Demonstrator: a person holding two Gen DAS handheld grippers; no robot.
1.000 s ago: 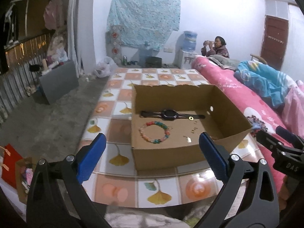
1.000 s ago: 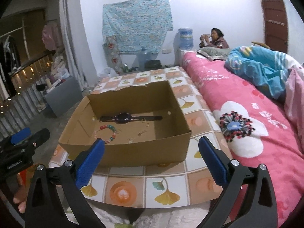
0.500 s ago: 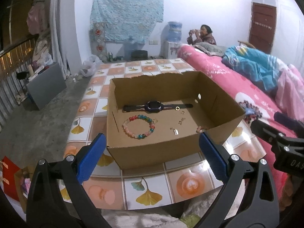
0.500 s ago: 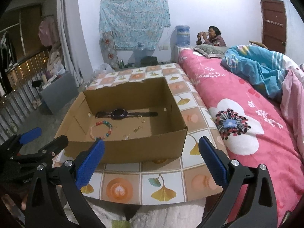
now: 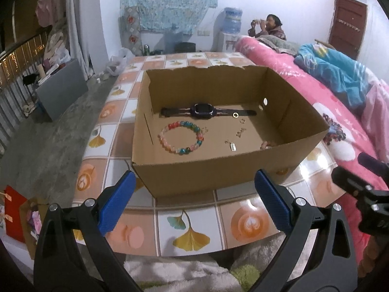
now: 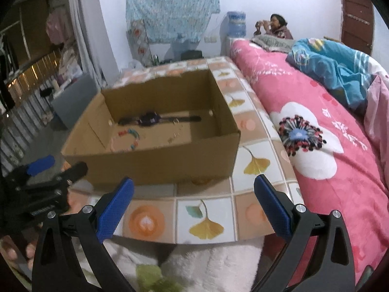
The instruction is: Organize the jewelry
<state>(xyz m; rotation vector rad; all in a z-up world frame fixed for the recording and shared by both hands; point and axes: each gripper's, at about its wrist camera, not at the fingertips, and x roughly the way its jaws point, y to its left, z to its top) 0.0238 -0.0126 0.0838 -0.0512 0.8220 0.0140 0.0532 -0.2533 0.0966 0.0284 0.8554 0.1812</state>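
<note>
Showing small trinkets (image 5: 233, 146) sharply from left wrist, blurred from right

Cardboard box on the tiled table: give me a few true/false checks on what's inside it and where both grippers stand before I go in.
1. The watch lies flat along the far side of the cardboard box. True.
2. The beaded bracelet is draped over the watch. False: it lies on the box floor nearer the camera, apart from the watch.
3. The left gripper is open and holds nothing. True.
4. The right gripper is shut on a ring. False: it is open and empty, short of the box.
5. Small metal pieces lie right of the bracelet. True.
</note>
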